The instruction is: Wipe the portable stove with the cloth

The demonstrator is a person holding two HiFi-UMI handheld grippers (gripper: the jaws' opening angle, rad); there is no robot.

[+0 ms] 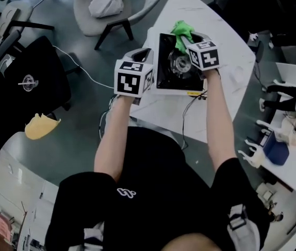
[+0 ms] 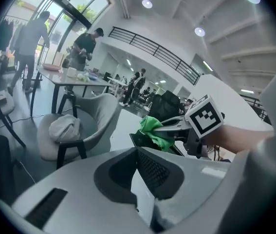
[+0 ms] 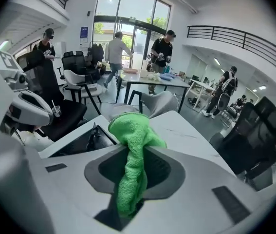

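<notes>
fingers [image 3: 169, 172] of the right gripper [image 1: 188, 42] are clenched on a bright green terry cloth [image 3: 130, 145], over the far part of the black-topped square portable stove [image 1: 164, 67] on the white table [image 1: 215, 30]. left gripper [image 2: 138, 152]: fingers closed together, holding nothing, just beside the stove's left edge.

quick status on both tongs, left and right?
Left tongs: closed, nothing between them.
Right tongs: closed on the cloth.
</notes>
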